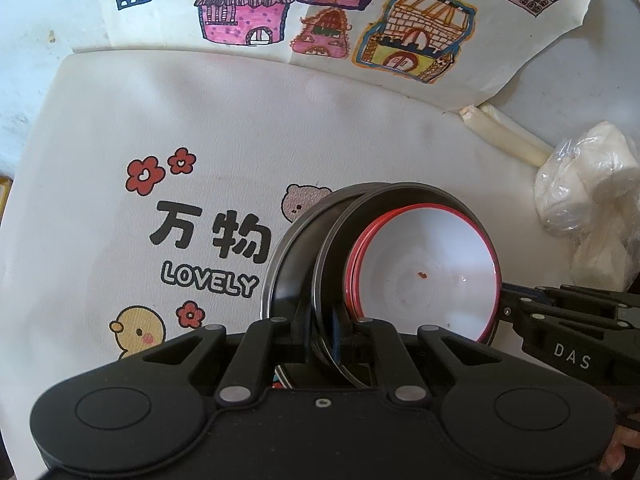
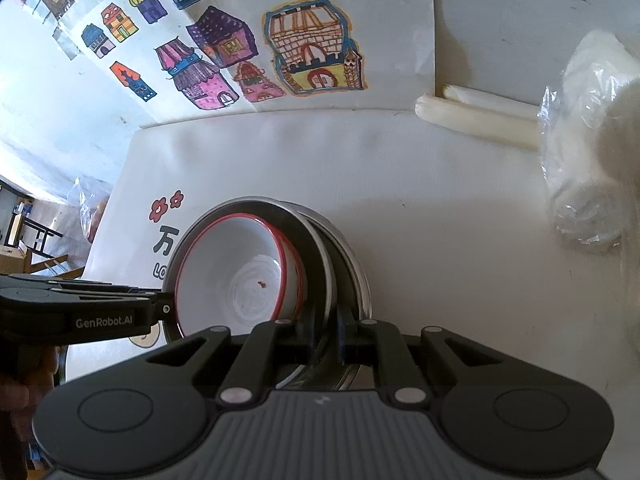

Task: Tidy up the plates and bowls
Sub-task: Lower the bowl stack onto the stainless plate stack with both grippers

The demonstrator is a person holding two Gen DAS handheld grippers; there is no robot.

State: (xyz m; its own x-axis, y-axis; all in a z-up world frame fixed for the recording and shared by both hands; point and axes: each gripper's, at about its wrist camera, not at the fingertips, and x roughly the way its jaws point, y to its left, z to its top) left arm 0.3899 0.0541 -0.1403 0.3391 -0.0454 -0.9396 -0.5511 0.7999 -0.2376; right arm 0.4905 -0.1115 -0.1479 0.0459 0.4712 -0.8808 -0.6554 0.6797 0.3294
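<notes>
A white bowl with a red rim [image 1: 424, 276] [image 2: 240, 280] sits nested in a dark metal plate [image 1: 344, 240], which lies in a second metal plate [image 1: 288, 264] [image 2: 356, 276]. My left gripper [image 1: 322, 332] is shut on the near rim of these plates. In the right wrist view it shows at the left [image 2: 166, 309], at the stack's edge. The right gripper [image 2: 326, 330] is shut on the plates' rim from the opposite side. It enters the left wrist view from the right [image 1: 505, 312]. I cannot tell whether the stack rests on the mat or hangs just above it.
Under the stack lies a white mat [image 1: 240, 120] [image 2: 440, 200] printed with flowers, cartoon animals and "LOVELY". Behind it is a paper sheet of coloured house drawings [image 1: 320, 20] [image 2: 240, 40]. Two white sticks [image 1: 508, 136] [image 2: 480, 116] and a plastic bag of white stuff [image 1: 588, 184] [image 2: 592, 152] lie at the right.
</notes>
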